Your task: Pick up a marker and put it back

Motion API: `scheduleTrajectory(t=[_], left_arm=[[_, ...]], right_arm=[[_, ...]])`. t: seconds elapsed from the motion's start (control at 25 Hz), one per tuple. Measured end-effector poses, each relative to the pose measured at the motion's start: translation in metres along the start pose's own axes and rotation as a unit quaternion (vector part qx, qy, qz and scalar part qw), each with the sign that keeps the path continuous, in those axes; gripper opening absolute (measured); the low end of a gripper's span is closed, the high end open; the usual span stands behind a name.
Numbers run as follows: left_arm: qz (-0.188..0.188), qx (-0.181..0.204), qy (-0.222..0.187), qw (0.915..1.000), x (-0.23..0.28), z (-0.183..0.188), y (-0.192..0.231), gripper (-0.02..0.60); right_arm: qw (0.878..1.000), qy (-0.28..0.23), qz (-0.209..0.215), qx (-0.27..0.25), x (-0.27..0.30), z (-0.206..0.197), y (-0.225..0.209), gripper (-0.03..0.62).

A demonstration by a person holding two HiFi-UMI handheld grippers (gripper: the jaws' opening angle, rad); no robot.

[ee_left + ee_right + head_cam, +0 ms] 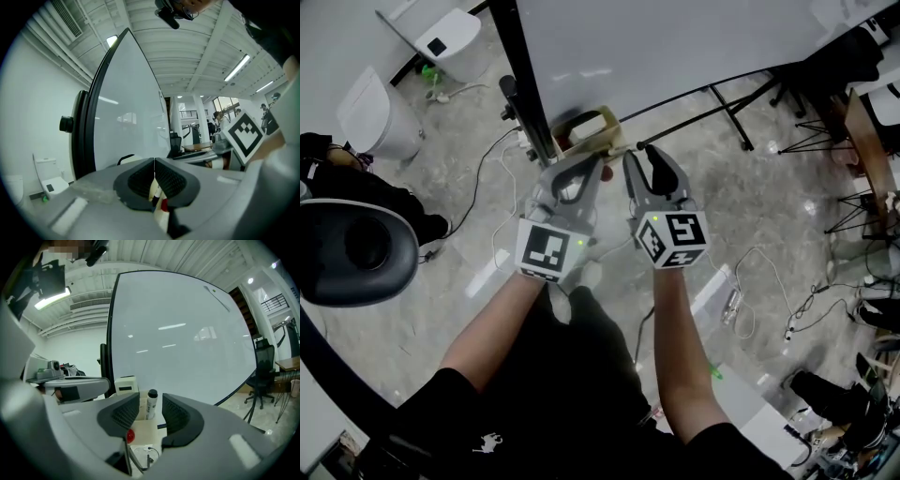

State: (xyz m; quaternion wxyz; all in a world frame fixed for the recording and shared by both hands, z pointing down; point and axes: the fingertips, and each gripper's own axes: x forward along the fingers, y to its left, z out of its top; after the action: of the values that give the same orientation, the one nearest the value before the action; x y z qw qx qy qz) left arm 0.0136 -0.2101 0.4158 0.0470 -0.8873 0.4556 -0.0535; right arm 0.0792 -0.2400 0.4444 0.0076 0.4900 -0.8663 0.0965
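Left gripper (154, 165): jaws pressed together at the tips with nothing pinched between the pads. Pale marker bodies with a red and a blue end (158, 199) show through the gap at 6 o'clock of the tips, and they appear to lie beyond the jaws, not in them. Centre: the wooden holder (586, 131) sits at the foot of the whiteboard (187, 333), at 12 o'clock of both grippers in the head view, with both sets of jaws aimed at it from near by. Right gripper (150, 412): jaws spread wide. The marker (152, 397), white with a black cap, stands upright in the holder just ahead, framed by the gap between the jaws but touching neither pad. A white block (125, 384) stands at 10 o'clock of the marker, and a red cap (130, 435) lies low at 7 o'clock, beside the left-hand pad. Step in hand, as judged: the marker is in its place and free. This fits either the approach before the pick or the release after the return, and the frames do not settle which. If the pick is still to come, the next move calls for advancing the right gripper until the pads flank the barrel below the cap, closing squarely on it, and lifting straight up clear of the holder's rim. If the marker is already returned, the right gripper need only draw straight back toward 6 o'clock without brushing the cap.
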Motion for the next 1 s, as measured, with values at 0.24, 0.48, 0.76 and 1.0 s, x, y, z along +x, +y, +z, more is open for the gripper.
scheduleTrajectory(t=[0.24, 0.48, 0.76, 1.0], left_arm=[[0.008, -0.005, 0.003, 1.0000, 0.000, -0.002, 0.003, 0.008], [0.008, 0.002, 0.002, 1.0000, -0.002, 0.000, 0.003, 0.008], [0.009, -0.001, 0.005, 0.9999, -0.004, 0.001, 0.003, 0.008], [0.007, -0.001, 0.002, 1.0000, -0.002, 0.004, 0.004, 0.008]], right_arm=[[1.000, 0.001, 0.008, 0.003, 0.008, -0.001, -0.002, 0.158], [1.000, 0.004, 0.013, 0.002, 0.013, -0.003, 0.003, 0.144], [1.000, 0.005, 0.004, -0.006, 0.012, -0.004, 0.001, 0.075], [1.000, 0.001, 0.009, -0.012, 0.012, 0.002, 0.004, 0.075]])
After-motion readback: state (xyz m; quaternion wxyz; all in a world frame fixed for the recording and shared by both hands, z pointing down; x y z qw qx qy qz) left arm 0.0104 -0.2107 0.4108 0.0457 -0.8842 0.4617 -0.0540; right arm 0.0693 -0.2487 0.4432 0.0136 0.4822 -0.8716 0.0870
